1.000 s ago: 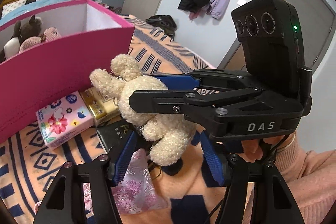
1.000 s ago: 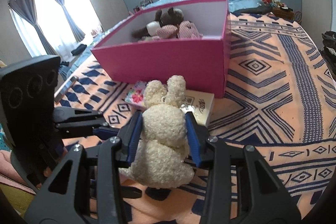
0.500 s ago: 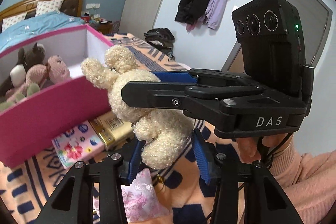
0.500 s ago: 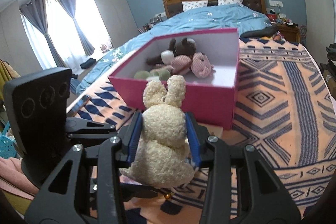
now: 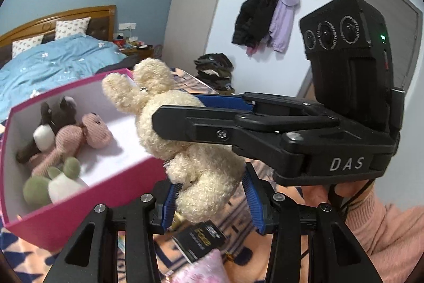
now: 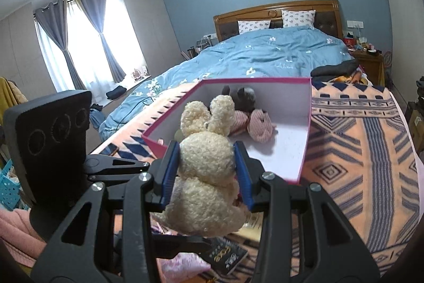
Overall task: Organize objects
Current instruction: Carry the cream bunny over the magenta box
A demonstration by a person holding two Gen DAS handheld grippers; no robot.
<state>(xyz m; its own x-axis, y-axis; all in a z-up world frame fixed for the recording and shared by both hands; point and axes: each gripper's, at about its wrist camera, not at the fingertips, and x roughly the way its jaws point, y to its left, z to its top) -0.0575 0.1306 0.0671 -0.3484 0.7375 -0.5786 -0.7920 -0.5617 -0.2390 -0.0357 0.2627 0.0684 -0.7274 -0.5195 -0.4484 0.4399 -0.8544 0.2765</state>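
Both grippers have risen since the earlier frames, carrying the cream plush rabbit (image 6: 205,171) up until the inside of the pink box (image 5: 87,199) shows behind it; before, the box wall filled the view and the rabbit hung below its rim.

Right gripper (image 6: 206,171): blue pads clenched on the rabbit's body, one on each side, ears pointing toward the box at frame centre.

Left gripper (image 5: 209,199): its blue pads flank the rabbit's lower body at bottom centre of the left wrist view; the left pad touches the fur, but whether the pair truly squeezes I cannot tell. The jaws stand narrower than a second ago.

Rabbit is off the patterned blanket (image 6: 365,150), in front of the box's near wall, head level with the rim.

Inside the box: a dark plush (image 5: 57,114), a pink knitted plush (image 5: 79,137) and a green-and-white plush (image 5: 51,183) lie together.

Below the rabbit on the blanket: a dark booklet (image 5: 200,243) and a pink floral pouch (image 5: 202,269). A hand in a pink sleeve (image 5: 381,238) holds the right gripper at lower right.
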